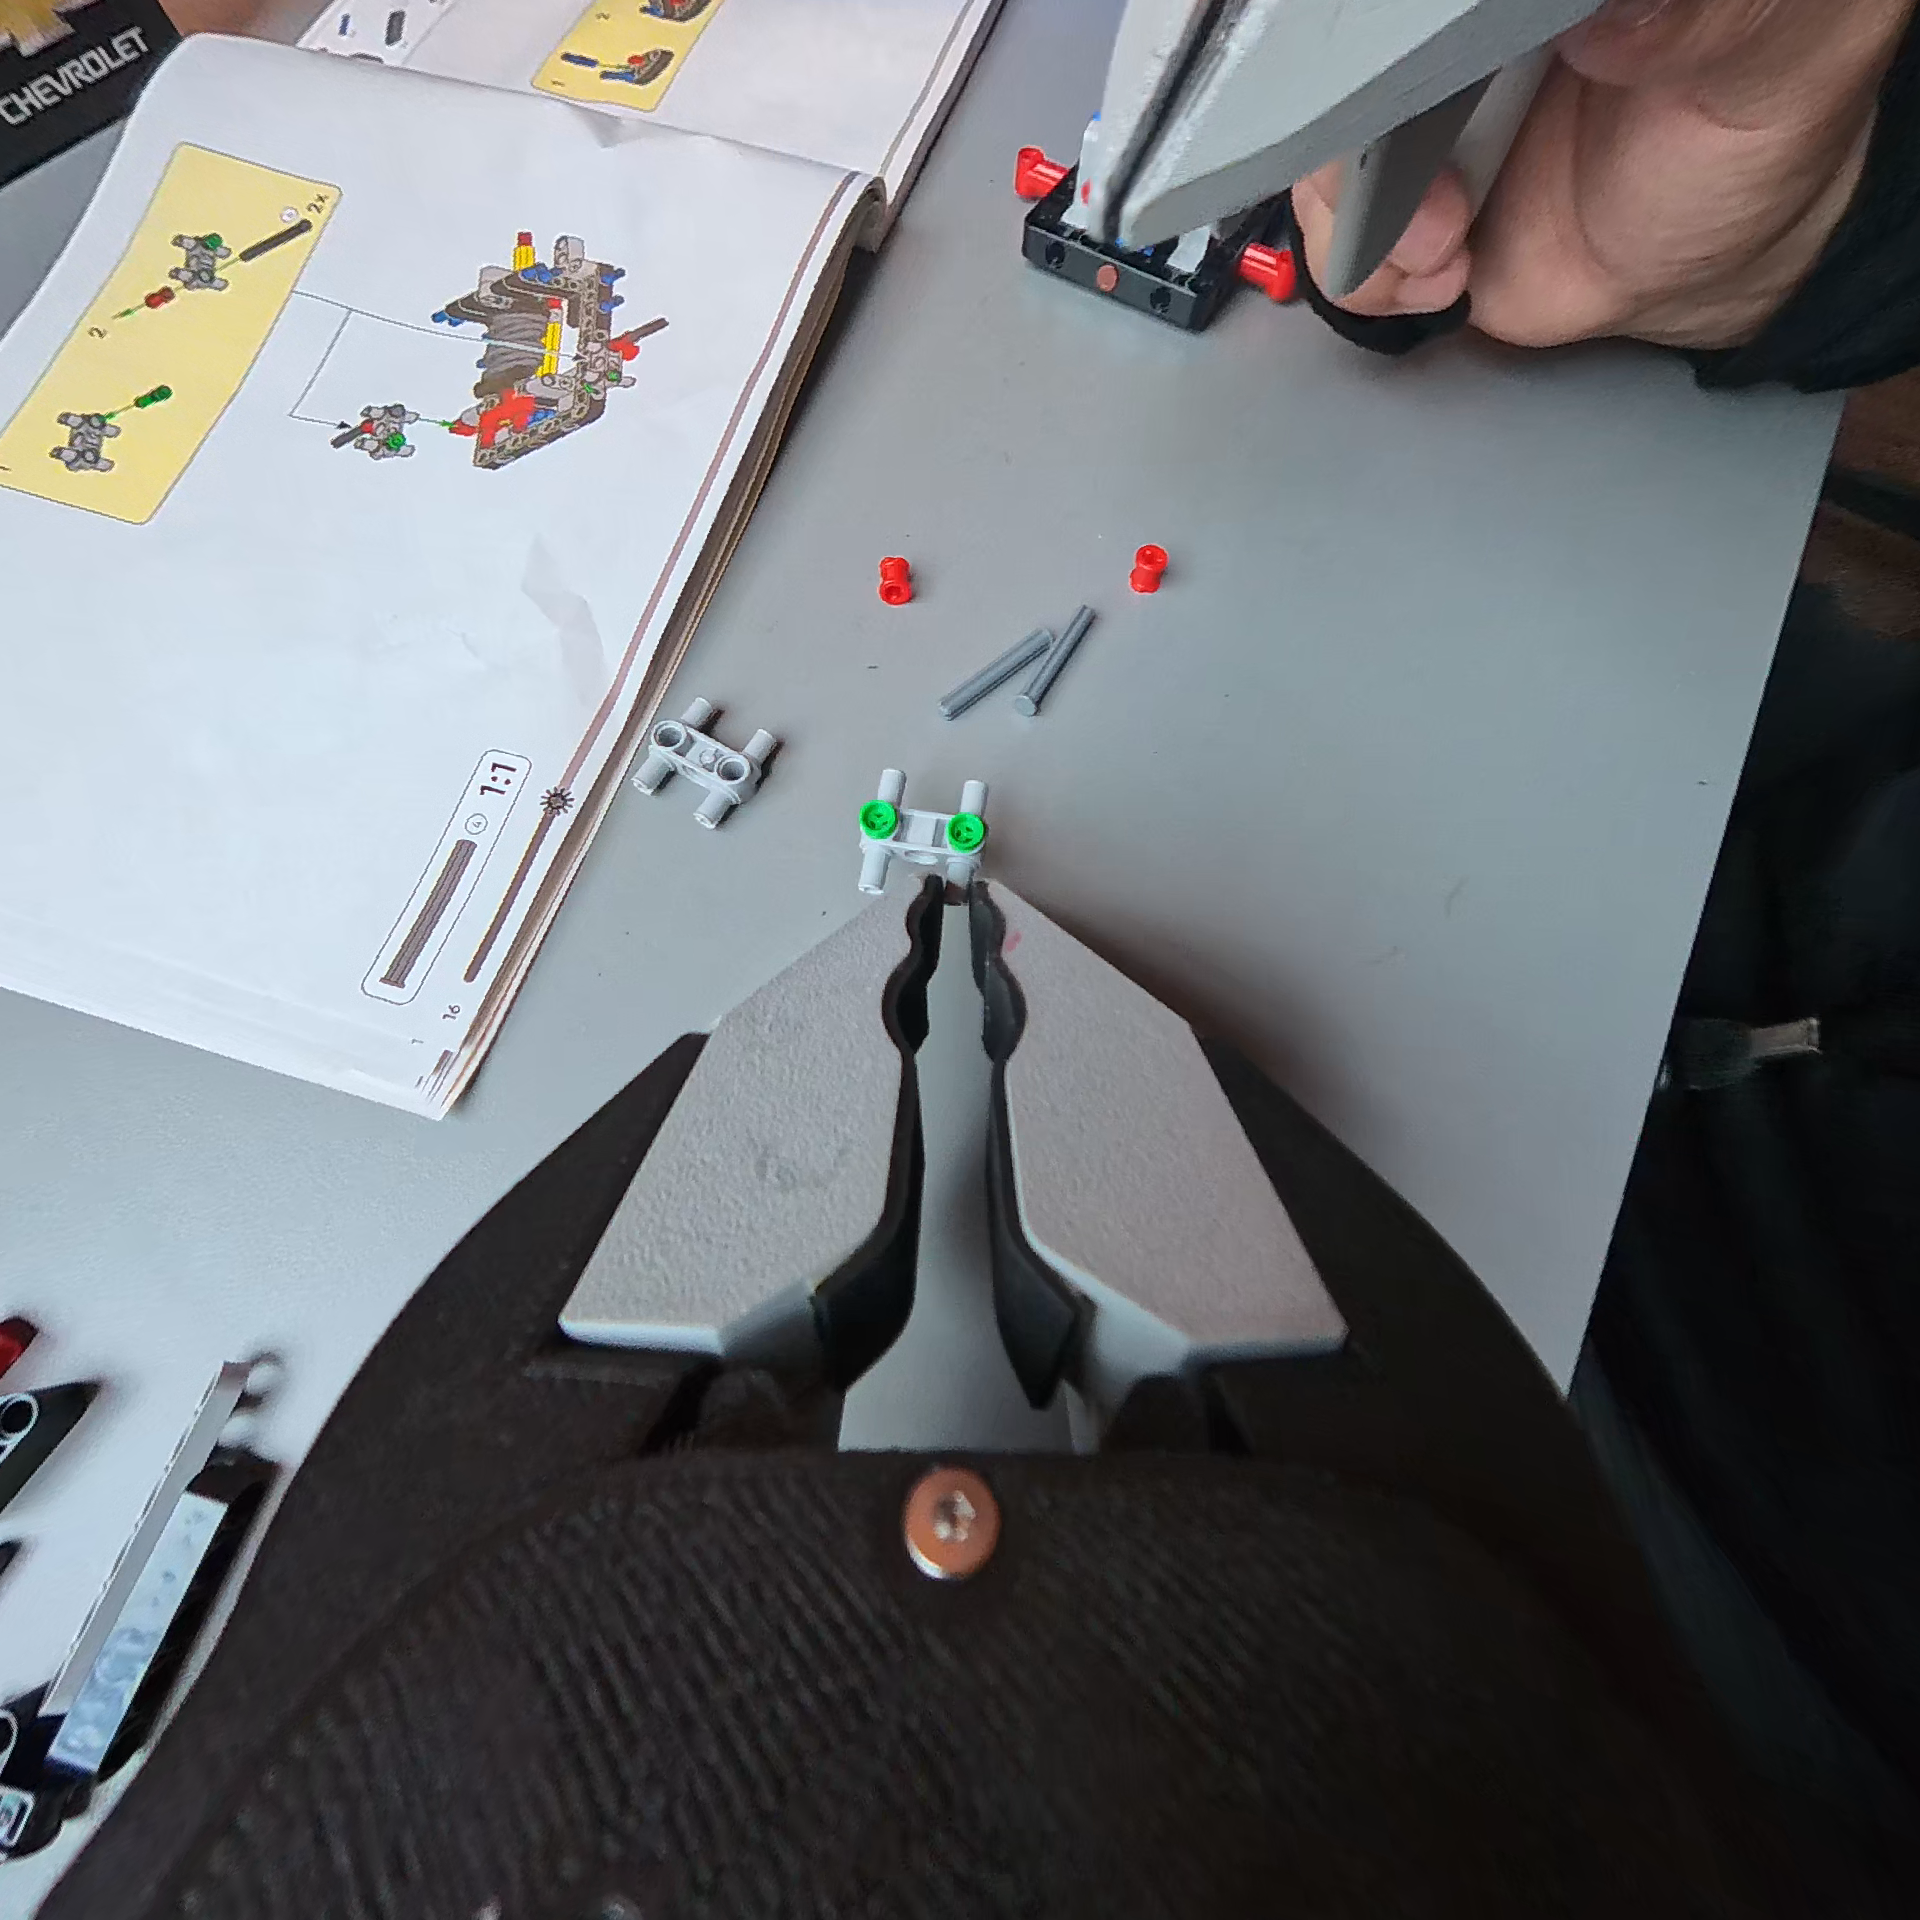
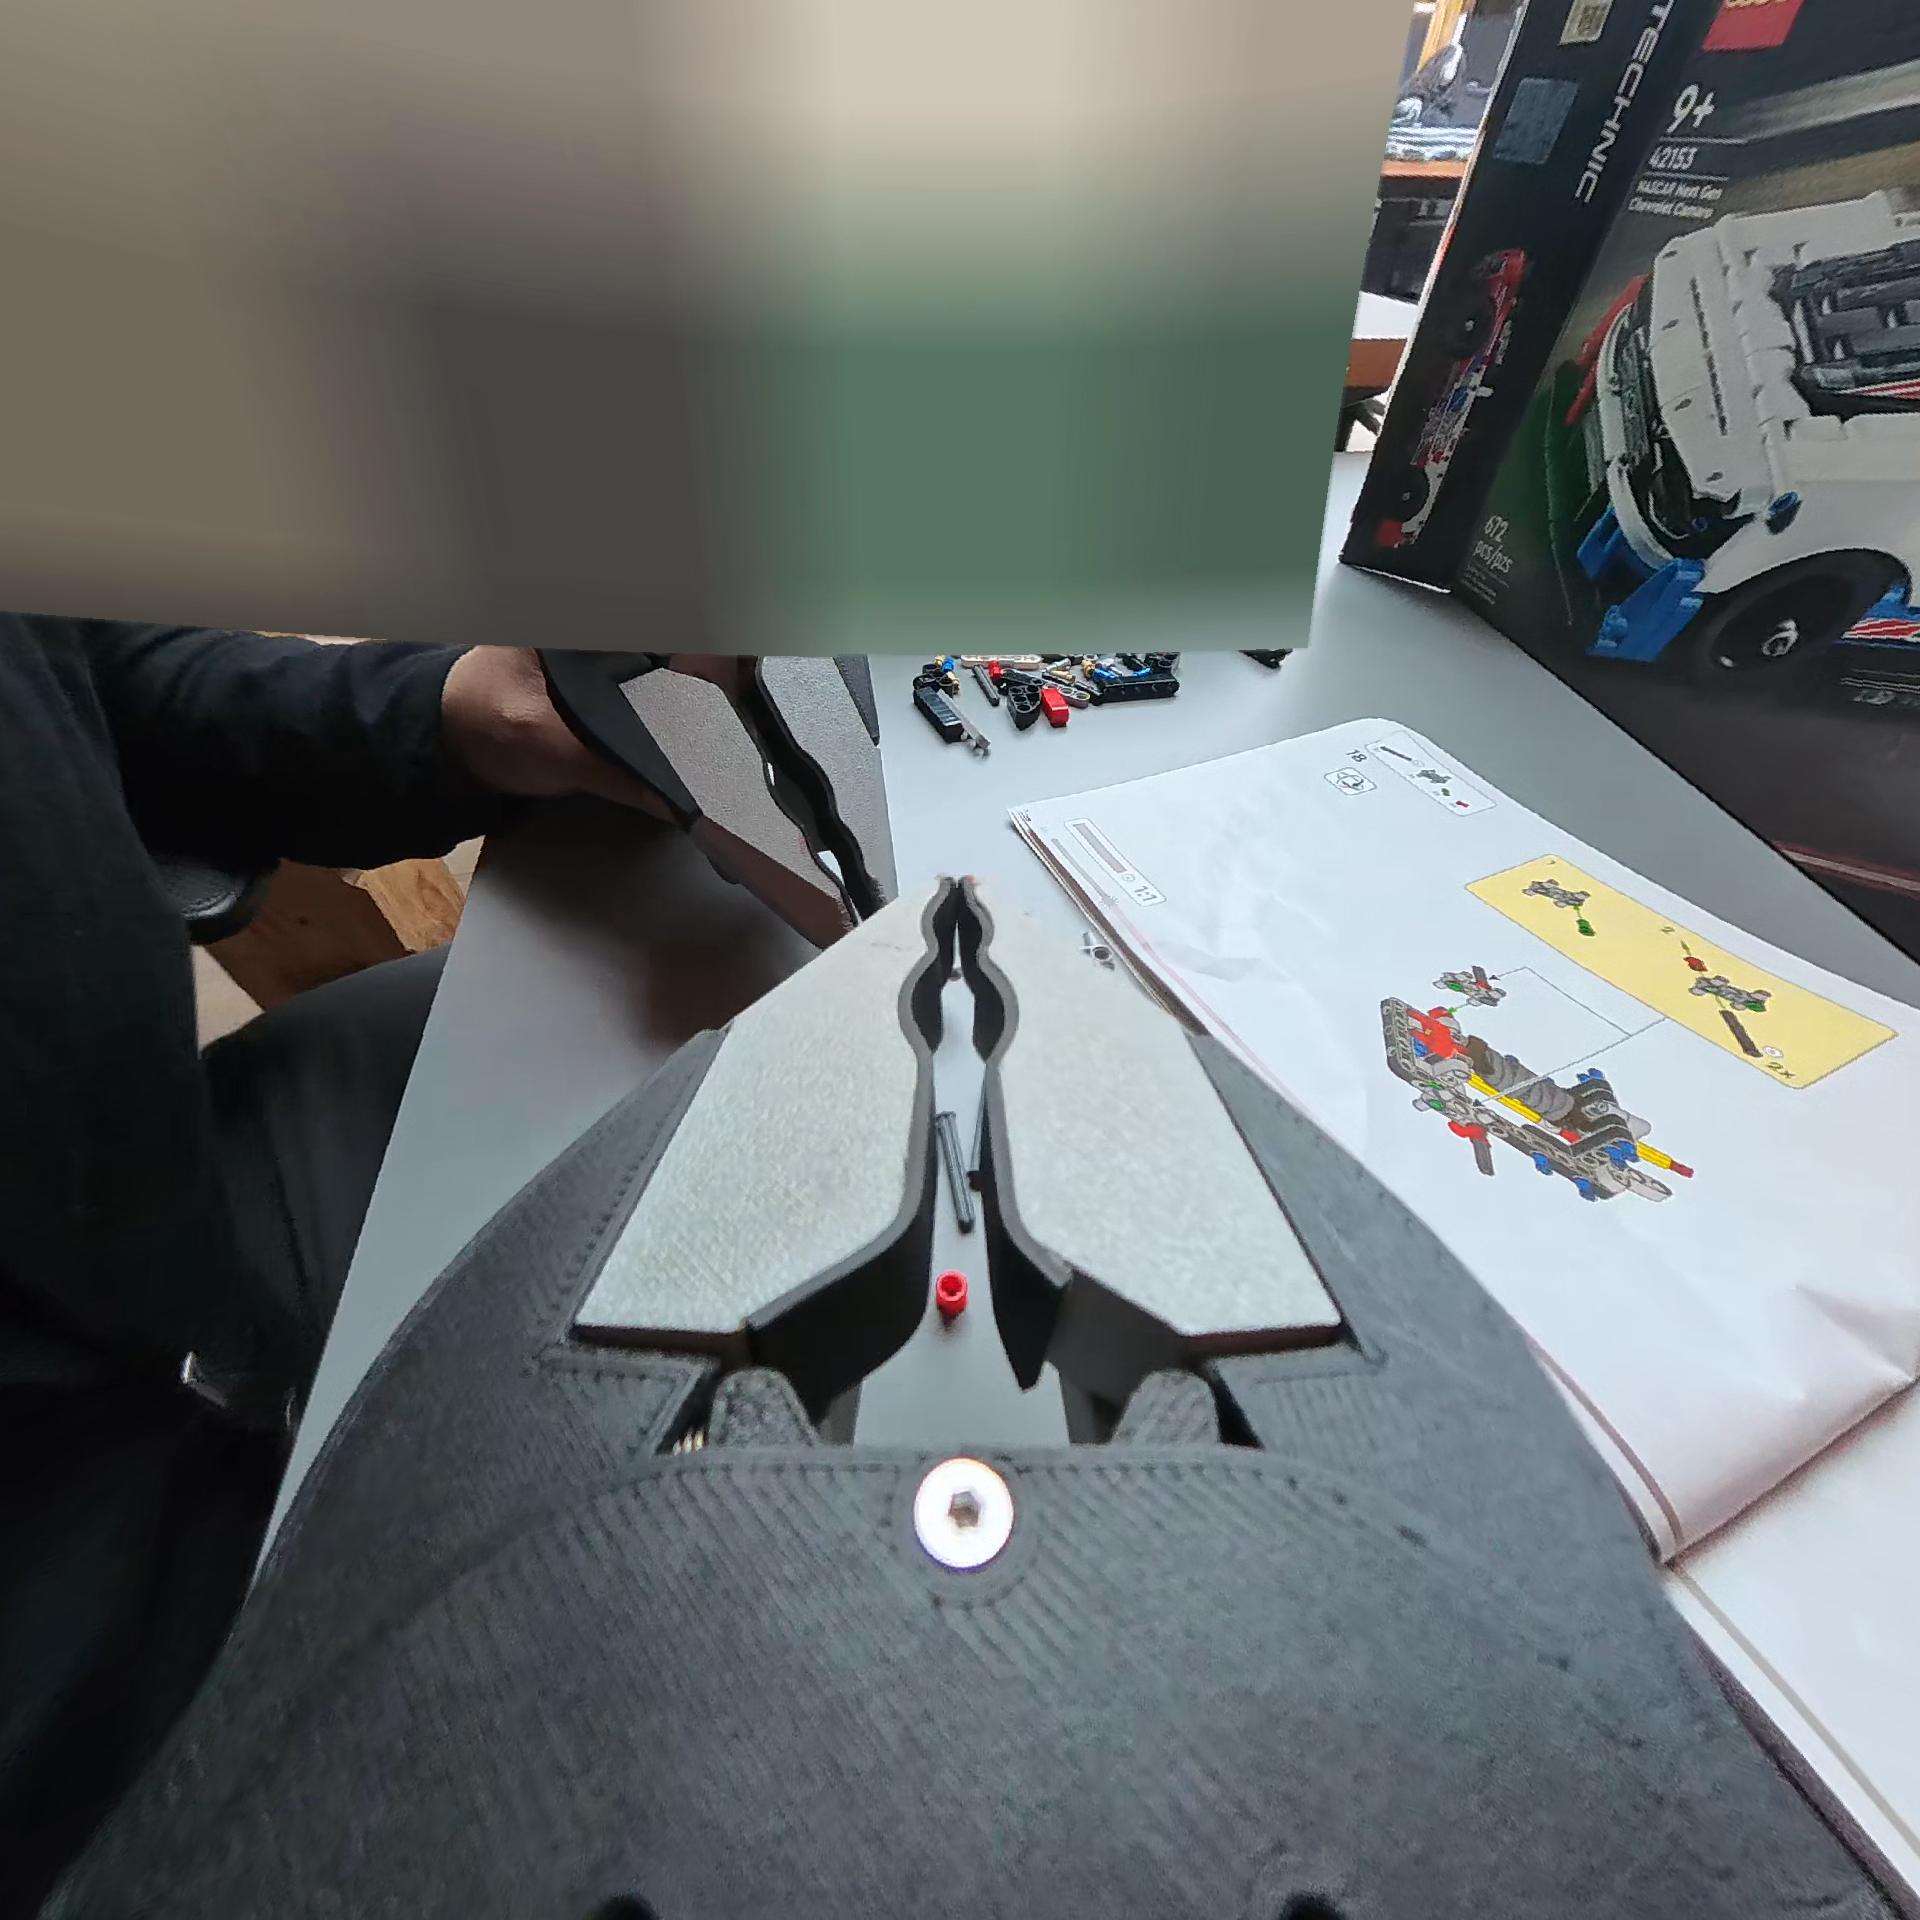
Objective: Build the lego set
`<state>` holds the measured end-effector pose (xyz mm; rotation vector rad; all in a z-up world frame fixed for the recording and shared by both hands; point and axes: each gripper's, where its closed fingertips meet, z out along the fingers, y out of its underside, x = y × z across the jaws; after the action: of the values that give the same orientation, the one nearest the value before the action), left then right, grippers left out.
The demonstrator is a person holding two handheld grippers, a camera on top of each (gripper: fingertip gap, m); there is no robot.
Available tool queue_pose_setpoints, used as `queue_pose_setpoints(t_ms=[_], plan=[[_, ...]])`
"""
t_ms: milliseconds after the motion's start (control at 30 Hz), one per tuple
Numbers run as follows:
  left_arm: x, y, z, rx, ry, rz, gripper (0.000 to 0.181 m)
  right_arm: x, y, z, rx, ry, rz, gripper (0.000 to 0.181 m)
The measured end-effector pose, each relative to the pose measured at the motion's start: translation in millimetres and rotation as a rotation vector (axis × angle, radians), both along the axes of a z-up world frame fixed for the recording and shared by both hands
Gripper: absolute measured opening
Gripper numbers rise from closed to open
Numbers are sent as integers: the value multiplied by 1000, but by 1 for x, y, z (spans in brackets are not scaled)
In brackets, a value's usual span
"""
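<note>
Two claws in view. Left claw (image 1: 954, 885): tips nearly pressed together, pinching the near edge of a light grey connector (image 1: 921, 831) that carries two green pins (image 1: 878, 819); connector sits on the grey bench (image 1: 1351, 831).

Just left of it, a second grey connector (image 1: 707, 761), bare, lying beside the edge of the open instruction booklet (image 1: 364, 623). Beyond the held connector: two grey axles (image 1: 1013, 670) side by side, touching at the far ends, and two red bushes (image 1: 894, 579) apart from each other, one on each side of the axles.

Far right of the left wrist view: right claw (image 1: 1112, 223), held by a hand (image 1: 1662, 208), tips pressed together and down on a black frame assembly (image 1: 1138, 265) with red pins sticking out at both sides.

Right wrist view: right claw (image 2: 958, 883) with tips pressed together; what lies under them cannot be told here. Through the gap between its fingers, a dark axle (image 2: 954, 1172) and a red bush (image 2: 951, 1290) on the bench. Left claw (image 2: 862, 894) lowered at left. Loose parts pile (image 2: 1039, 691) at far end of bench; set box (image 2: 1662, 364) standing at right, behind the booklet.
</note>
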<state>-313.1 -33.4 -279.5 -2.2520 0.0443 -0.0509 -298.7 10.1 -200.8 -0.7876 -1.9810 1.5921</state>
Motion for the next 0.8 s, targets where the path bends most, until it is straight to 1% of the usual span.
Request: queue_pose_setpoints(t_ms=[133,333,533,700,800], plan=[[-1,0,-2,-14,-13,5,3,2,3,5,-20,10,-4,0],[-3,-1,3,22,-36,16,2,5,12,17,-54,50,-33,0],[-2,-2,1,10,-9,21,3,6,11,19,-39,73,-42,0],[0,-6,-2,-10,9,39,3,7,3,11,12,57,-20,0],[6,-8,-1,-8,19,17,3,9,-8,-6,66,-4,34,2]])
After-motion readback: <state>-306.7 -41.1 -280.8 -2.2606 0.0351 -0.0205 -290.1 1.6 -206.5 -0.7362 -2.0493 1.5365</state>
